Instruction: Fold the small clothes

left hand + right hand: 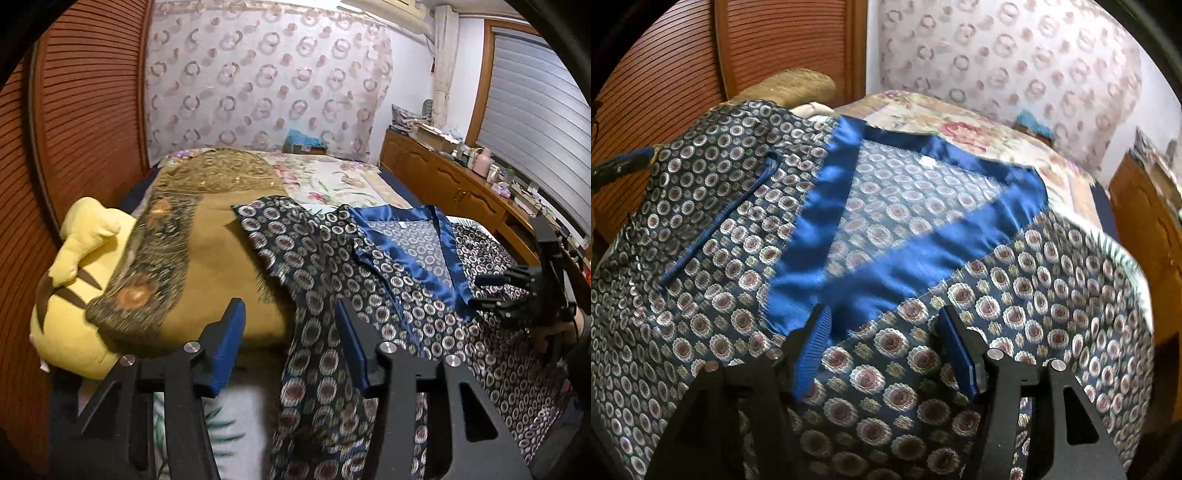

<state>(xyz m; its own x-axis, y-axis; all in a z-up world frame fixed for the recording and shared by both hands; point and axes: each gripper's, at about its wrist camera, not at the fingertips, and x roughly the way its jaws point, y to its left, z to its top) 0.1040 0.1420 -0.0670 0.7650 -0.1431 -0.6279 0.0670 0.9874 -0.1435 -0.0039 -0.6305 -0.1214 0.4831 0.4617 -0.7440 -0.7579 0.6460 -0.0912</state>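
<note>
Far left, slatted wooden wardrobe doors (81, 110) run along the bed (332, 177). Next to them a yellow plush toy (74, 295) lies at the bed's near left corner, half under a mustard patterned blanket (207, 266) bunched up beside it. Left claw (291, 350) hovers low over the near edge of the bed, jaws partly apart, blue pads (229, 350) clear of everything; nothing gripped, blanket edge and a hanging flap of cloth just show between them. Right of the blanket, the dark blue patterned shirt (388, 277) is spread front-up across the floral sheet, circle print all over, shiny blue satin collar (447, 258) in a V with a small white label at the neck; its left sleeve drapes onto the blanket, lower part hangs over the near edge. Right claw (886, 350) sits right above the shirt's chest just below the point of the V collar (820, 229), jaws fairly wide, pads (812, 354) not pinching cloth; can't tell if tips touch the fabric. From the left-hand camera that claw (495, 295) shows as a black frame over the shirt's right side. Behind, a curtain (266, 81) with ring print. Far right, wooden cabinets (454, 184) with clutter on top under a window blind (535, 110).
</note>
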